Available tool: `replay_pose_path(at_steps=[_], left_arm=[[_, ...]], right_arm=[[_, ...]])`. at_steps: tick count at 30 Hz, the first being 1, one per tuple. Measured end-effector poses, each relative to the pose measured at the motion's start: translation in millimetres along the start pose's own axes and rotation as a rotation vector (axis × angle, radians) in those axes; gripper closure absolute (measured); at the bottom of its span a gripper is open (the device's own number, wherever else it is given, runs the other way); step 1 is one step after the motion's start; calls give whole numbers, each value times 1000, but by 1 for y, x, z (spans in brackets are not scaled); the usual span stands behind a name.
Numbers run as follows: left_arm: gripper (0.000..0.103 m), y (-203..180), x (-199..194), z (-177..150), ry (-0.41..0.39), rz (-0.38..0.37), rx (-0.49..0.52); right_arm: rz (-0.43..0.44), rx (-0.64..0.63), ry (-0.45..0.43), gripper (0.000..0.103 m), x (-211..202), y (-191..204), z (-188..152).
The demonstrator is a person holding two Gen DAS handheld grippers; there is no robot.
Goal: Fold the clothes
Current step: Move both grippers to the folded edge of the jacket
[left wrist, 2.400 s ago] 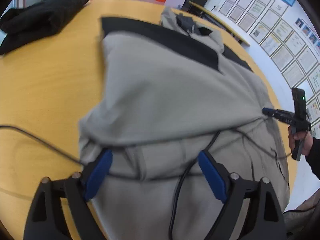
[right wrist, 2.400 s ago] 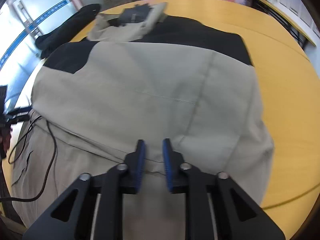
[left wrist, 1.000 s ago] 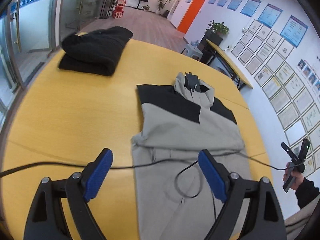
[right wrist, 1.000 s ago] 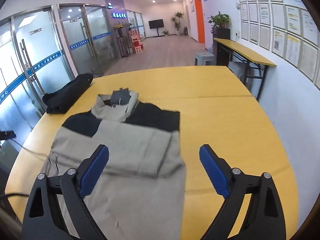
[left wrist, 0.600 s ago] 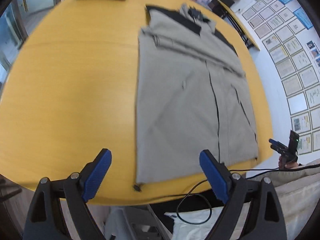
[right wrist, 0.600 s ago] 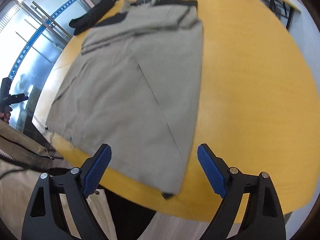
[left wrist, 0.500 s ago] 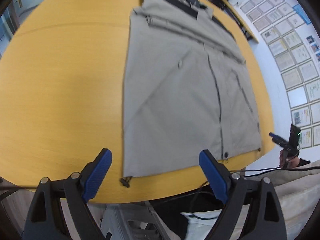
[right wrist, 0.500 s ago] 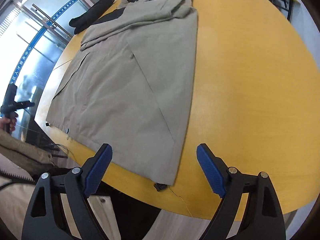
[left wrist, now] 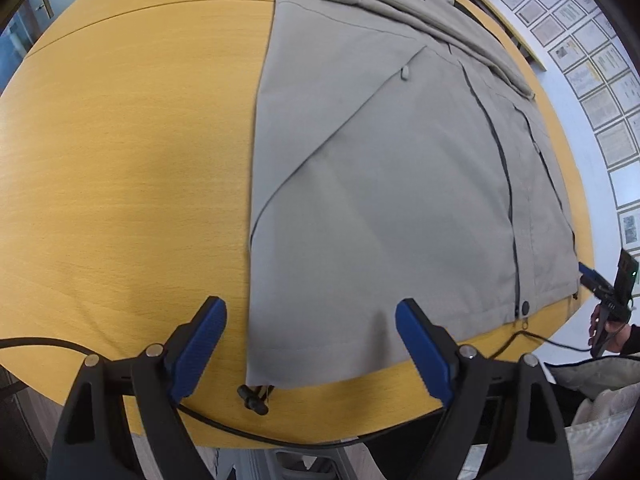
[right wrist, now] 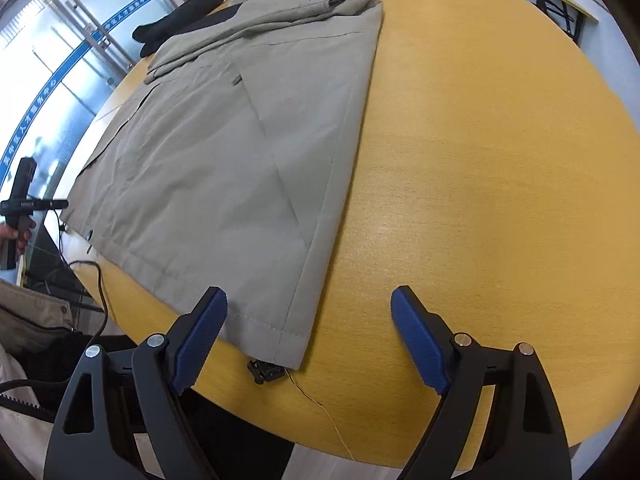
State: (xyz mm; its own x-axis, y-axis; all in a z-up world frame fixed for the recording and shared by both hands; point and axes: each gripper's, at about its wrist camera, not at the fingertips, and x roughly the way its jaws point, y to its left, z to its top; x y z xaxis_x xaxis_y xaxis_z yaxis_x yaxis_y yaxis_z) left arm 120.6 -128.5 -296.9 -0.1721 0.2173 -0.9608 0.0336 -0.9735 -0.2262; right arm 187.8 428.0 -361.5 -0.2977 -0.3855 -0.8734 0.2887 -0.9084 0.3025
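Grey jacket (left wrist: 400, 184) lies flat at the table's (left wrist: 120, 140) near edge — left gripper (left wrist: 310, 346) and right gripper (right wrist: 308, 340) both gape wide over its hem corners, the right having just narrowed slightly, gripping nothing.

Round yellow wood-grain table (left wrist: 120, 140), seam line across its far part, flat-spread beige fabric jacket with black shoulder panels (left wrist: 392, 184) lying on it, hem at the near edge, folded black garment (right wrist: 180, 12) at the far side
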Motion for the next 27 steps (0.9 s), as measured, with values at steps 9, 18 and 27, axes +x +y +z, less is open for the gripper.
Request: replay_pose_path(at_steps=[9,18,27], left_arm=[[7,7,-6,1,-1,-75,-7],[2,5,-8,-2,61,-250,-40],[3,22,-3,12,101,-341,-93]], right_arm=[[31,-15,12,16,15,30,1],[92,81,51,16,18,29,6],[133,104,142,61,29,25,25]])
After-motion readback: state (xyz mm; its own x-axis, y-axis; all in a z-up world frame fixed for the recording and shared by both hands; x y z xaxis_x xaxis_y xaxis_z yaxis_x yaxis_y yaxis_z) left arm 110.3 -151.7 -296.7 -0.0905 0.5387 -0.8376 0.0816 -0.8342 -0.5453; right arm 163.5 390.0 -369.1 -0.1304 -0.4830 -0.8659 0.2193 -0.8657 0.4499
